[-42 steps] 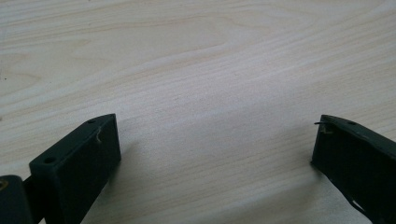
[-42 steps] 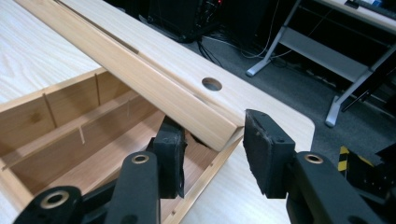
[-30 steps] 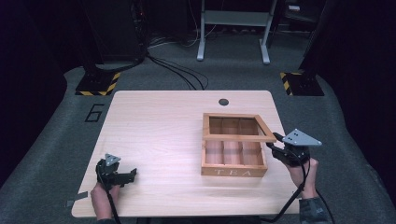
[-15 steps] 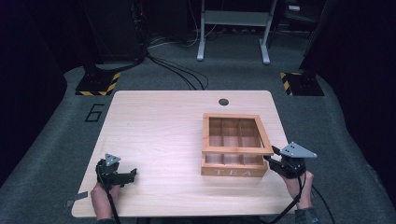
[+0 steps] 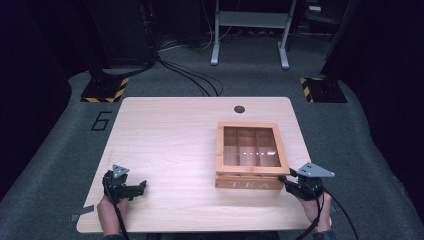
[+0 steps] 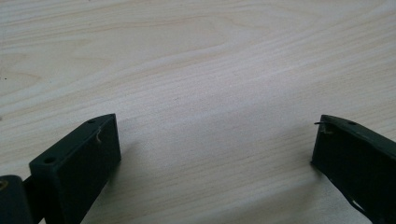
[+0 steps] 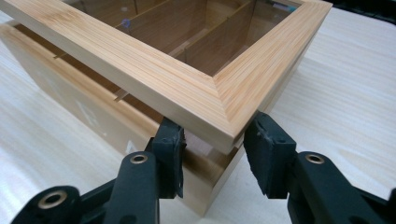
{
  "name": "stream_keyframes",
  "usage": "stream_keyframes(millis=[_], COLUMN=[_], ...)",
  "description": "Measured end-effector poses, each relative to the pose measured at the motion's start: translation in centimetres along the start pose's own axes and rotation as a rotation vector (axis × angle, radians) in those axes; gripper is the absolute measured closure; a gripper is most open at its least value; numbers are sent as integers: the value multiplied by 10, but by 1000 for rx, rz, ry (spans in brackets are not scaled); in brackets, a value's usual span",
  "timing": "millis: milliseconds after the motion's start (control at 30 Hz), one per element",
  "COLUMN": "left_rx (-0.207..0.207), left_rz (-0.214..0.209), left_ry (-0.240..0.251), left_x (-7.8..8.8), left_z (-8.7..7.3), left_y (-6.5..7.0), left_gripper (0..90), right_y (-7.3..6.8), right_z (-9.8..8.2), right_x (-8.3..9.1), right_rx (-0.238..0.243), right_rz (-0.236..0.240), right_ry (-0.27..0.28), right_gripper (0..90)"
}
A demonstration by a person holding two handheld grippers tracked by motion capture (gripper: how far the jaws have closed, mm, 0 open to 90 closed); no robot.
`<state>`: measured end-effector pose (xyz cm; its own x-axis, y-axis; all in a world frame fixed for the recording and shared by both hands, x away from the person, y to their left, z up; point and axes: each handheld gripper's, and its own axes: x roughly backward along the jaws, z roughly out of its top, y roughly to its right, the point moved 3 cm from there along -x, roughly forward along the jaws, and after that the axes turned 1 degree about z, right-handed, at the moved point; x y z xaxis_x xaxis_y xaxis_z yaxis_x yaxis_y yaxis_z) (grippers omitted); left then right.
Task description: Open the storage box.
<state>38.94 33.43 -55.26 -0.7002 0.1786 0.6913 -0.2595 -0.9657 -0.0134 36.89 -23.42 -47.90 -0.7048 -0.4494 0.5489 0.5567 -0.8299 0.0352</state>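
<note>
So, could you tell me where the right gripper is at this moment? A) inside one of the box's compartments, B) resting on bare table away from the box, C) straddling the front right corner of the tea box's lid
C: in the right gripper view the right gripper has a jaw on each side of the raised lid corner of the tea box.

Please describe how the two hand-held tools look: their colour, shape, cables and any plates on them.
Both tools are black with two flat, blocky jaws. The left tool and the right tool each carry a grey three-cornered plate on top and trail a black cable. Brass-coloured rivets show on the right tool's jaw arms.
</note>
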Motion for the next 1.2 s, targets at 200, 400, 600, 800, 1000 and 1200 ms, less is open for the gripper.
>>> stream_keyframes(millis=[200,400,600,800,1000,1200], left_rx=[1,1,1,1,1,1], left_rz=[0,-1,0,1,2,2], left_ry=[0,0,1,5,6,6], left_x=[0,0,0,0,0,0], left_z=[0,0,0,0,0,0], left_y=[0,0,0,0,0,0], left_gripper=[9,9,9,9,9,9], right_y=[-1,-2,6,18,26,26], right_z=[-7,-21,-45,-66,-75,-75], right_x=[4,-1,-9,-14,-15,-16], right_rx=[1,-20,-57,-57,-104,-107], right_rz=[5,24,-4,-74,-62,-64], right_ry=[-33,-42,-104,-160,-162,-163], right_gripper=[540,482,338,186,124,109])
